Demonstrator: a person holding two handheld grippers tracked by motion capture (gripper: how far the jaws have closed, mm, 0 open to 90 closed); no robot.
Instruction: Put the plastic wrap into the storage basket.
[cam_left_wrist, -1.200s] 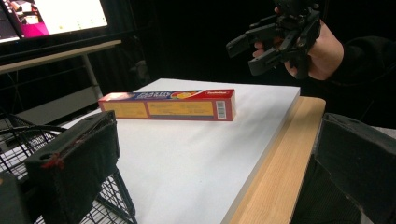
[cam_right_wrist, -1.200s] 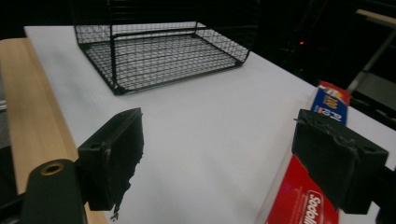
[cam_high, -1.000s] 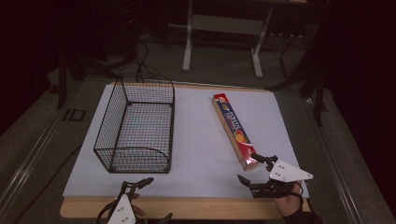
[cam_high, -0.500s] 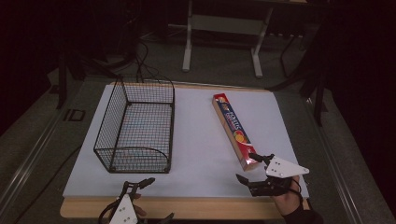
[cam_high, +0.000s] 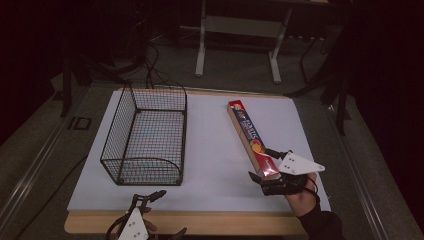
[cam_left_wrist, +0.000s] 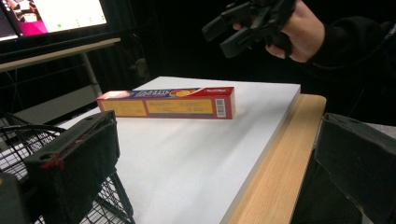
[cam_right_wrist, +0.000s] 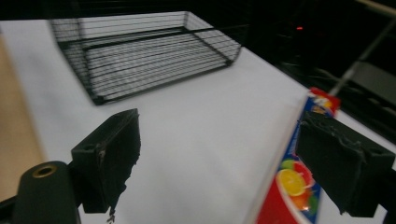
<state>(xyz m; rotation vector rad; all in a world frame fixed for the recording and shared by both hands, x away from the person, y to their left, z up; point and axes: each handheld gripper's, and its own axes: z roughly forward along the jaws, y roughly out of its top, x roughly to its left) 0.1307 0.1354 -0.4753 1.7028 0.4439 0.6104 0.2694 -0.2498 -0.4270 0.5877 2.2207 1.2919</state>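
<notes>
Overhead, the high view shows a white table top (cam_high: 210, 150) with a black wire basket (cam_high: 147, 137) standing on its left half and a long red foil box (cam_high: 251, 139) lying slantwise on its right half, well apart from the basket. The right gripper (cam_high: 263, 172) sits at the near end of that box, its jaws having just been opening and standing to either side of the box end without clamping it. The left gripper (cam_high: 157, 212) hovers at the near wooden edge of the table, just in front of the basket, jaws spread with nothing between them. Next, the left gripper view looks across the white surface at the box (cam_left_wrist: 168, 102) lying flat, with the basket's wire (cam_left_wrist: 18, 140) close at the left and the other hand (cam_left_wrist: 299, 28) raised above the box's near end; its own black jaws stand far apart. Finally, the right gripper view has the box (cam_right_wrist: 292, 186) running beside the right-hand jaw, the jaws wide, and the basket (cam_right_wrist: 144, 51) farther off across the table.
</notes>
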